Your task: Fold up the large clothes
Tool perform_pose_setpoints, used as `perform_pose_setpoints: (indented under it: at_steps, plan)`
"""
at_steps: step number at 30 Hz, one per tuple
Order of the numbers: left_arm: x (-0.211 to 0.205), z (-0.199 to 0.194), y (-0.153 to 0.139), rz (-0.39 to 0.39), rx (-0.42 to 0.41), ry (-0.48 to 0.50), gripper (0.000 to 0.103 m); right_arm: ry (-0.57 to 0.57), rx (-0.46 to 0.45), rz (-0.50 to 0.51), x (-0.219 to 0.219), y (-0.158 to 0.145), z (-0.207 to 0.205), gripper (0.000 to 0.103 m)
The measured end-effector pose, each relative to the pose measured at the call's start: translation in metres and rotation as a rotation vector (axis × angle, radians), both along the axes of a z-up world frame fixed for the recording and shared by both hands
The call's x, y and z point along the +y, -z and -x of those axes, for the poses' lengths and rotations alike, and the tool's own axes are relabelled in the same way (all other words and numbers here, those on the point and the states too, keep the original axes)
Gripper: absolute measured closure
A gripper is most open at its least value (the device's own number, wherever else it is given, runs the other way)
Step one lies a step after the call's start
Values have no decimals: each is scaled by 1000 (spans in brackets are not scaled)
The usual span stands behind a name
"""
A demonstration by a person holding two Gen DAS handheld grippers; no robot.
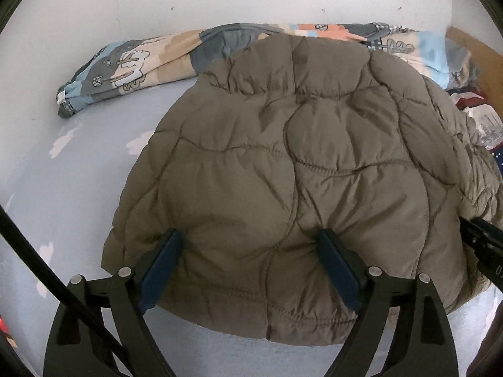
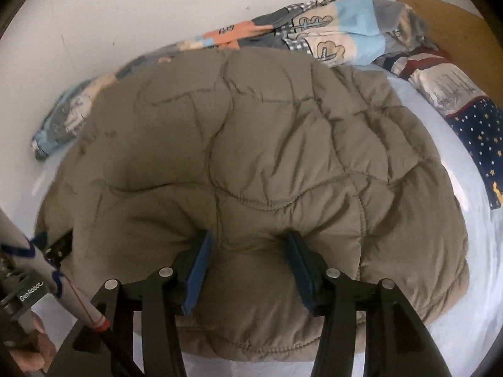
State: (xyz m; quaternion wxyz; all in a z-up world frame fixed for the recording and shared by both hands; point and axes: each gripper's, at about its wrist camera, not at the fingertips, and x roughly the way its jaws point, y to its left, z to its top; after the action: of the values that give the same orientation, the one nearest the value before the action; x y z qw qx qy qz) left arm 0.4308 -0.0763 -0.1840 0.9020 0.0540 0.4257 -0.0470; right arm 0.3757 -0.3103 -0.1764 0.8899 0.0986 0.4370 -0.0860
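Note:
A puffy olive-brown quilted jacket [image 1: 298, 141] lies spread on the pale blue bed sheet [image 1: 78, 172], its hem toward me. My left gripper [image 1: 248, 242] stands wide open, and its blue fingertips [image 1: 169, 245] dig down into the padding near the hem. In the right wrist view the same jacket [image 2: 251, 125] fills the middle. My right gripper [image 2: 250, 248] is narrower and pinches a bulging fold of the jacket between its blue pads [image 2: 201, 260], with creases radiating from the grip. Part of the other gripper [image 1: 484, 245] shows at the right edge of the left wrist view.
A rolled patterned quilt [image 1: 132, 62] lies along the white wall [image 1: 157, 0] behind the jacket. A navy star-print cloth [image 2: 478, 132] and a brown board [image 2: 440, 15] are at the far right. A person's hand [image 2: 31, 345] shows at the lower left.

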Motion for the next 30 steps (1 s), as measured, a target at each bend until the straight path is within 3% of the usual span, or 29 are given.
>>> perform_pose_setpoints:
  at_steps: [7,12,16,20,26,30]
  plan:
    - [0,-1,-1,-13,17,-3,14,-16,31,55,4,5,-6,48]
    - [3,10,-19,0,-29,2,14,-21,17,89,9,-4,4,45]
    - [10,21,-41,7,-122,-14,14,12,-39,1,-4,-25,20,45]
    - [12,17,-37,-20,-100,-36,14,134,-111,-62,-39,-36,38,44]
    - [6,5,-16,-86,-44,-51,14,212,-16,-117,-65,-14,35,44]
    - [3,3,-13,-99,-46,-51,14,197,13,-87,-63,-8,29,42]
